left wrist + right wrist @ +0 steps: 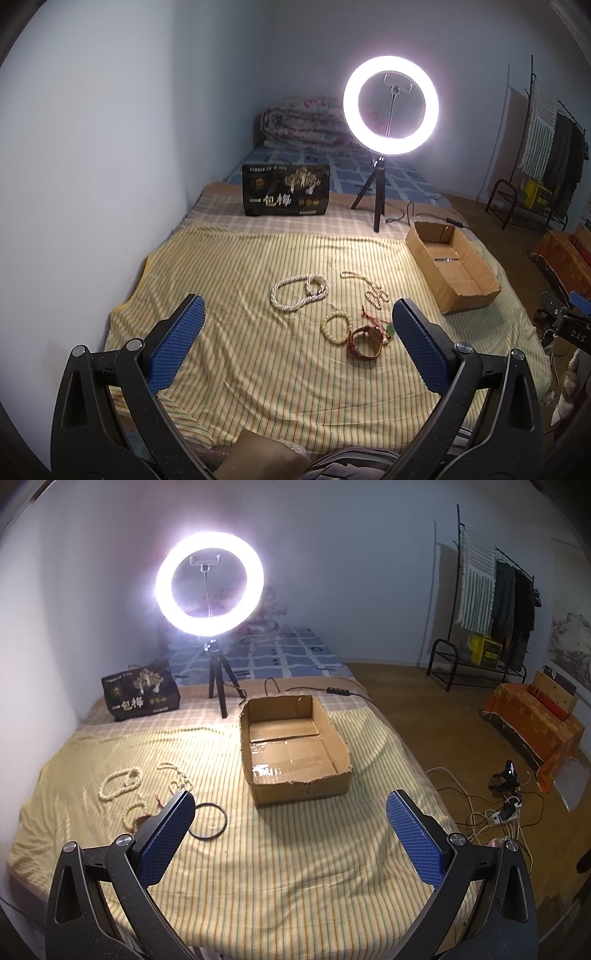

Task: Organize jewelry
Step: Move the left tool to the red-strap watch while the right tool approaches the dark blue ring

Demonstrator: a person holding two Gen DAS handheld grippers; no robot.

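My left gripper hangs above the striped bedspread, jaws spread wide and holding nothing. My right gripper is in the same condition: jaws released, nothing between them.

Nearest item ahead of my left jaws, toward the right finger: a brown leather bracelet lying flat on the bedspread. A cream bead bracelet lies just beside it on the left. A red cord piece with green beads lies just beyond the leather bracelet, close to my right finger; whether they touch I cannot tell. Farther out, a thin beaded string and a long pearl necklace lie apart from each other.

In the right wrist view, a black ring lies on the bedspread just beside my left finger. Beyond the jaws, centred, sits an open cardboard box, with only tape visible on its floor.

Behind the box: a lit ring light on a small tripod, and a dark printed bag standing to its left.
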